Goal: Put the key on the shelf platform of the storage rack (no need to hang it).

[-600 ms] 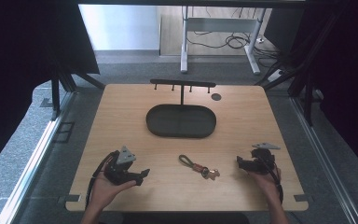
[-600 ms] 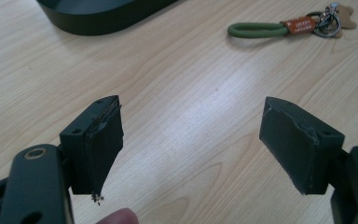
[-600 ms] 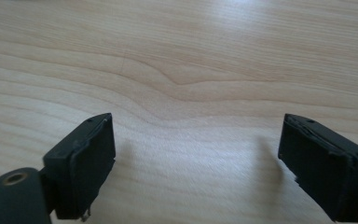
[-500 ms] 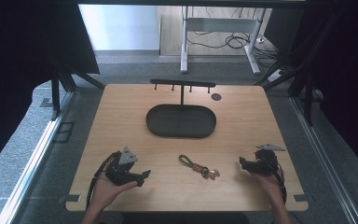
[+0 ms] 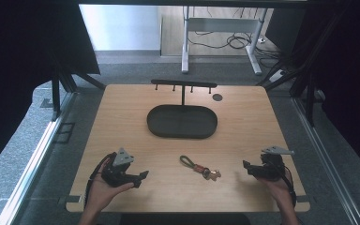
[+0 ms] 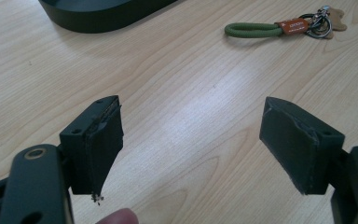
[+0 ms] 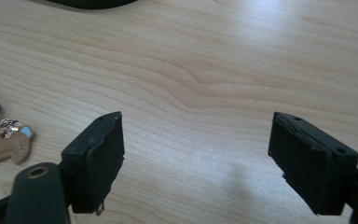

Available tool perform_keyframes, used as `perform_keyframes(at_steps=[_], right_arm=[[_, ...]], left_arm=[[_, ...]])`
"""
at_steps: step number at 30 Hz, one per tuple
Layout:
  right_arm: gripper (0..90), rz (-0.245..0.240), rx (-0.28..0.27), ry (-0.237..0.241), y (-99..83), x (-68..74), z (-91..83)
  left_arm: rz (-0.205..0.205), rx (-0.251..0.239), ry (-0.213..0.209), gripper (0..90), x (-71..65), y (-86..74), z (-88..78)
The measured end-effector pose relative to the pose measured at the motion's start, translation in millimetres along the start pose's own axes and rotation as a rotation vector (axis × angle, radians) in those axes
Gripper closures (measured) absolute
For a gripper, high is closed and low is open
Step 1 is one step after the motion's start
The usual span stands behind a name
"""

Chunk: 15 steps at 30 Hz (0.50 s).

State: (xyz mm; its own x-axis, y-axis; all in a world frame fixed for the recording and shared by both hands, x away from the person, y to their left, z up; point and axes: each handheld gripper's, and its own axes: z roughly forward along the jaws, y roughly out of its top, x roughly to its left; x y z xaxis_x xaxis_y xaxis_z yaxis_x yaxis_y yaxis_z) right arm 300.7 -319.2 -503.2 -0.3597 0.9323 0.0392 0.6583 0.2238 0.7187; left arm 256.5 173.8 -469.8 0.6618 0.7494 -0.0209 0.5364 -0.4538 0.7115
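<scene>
2 grippers' fingers apart, keychain [image 5: 199,167] between, black tray [image 5: 182,121] beyond

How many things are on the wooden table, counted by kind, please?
Keychain: 1
Dark oval tray: 1
Black rack with pegs: 1
Small dark round disc: 1
Hand-held tongs: 2, the left and the right, both open and holding nothing
Total: 6

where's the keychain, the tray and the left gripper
keychain [image 5: 199,167], high view, on its orange tag
tray [image 5: 182,121], high view, on its bare dark floor
left gripper [image 6: 191,140], left gripper view, midway between its open fingertips
</scene>
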Motion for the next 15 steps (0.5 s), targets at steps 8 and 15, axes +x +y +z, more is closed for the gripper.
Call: perform_keyframes(at_steps=[8,15], right_arm=[[26.6,-0.028,-0.026,0.035,3.3,-0.1,-5.7],[33.1,-0.048,-0.03,0.038,12.8,5.1,-21.4]], left_arm=[[-0.008,0.013,0.007,21.7,1.7,0.3,3.5],[-0.006,0.013,0.003,21.6,-2.4,1.1,0.0]])
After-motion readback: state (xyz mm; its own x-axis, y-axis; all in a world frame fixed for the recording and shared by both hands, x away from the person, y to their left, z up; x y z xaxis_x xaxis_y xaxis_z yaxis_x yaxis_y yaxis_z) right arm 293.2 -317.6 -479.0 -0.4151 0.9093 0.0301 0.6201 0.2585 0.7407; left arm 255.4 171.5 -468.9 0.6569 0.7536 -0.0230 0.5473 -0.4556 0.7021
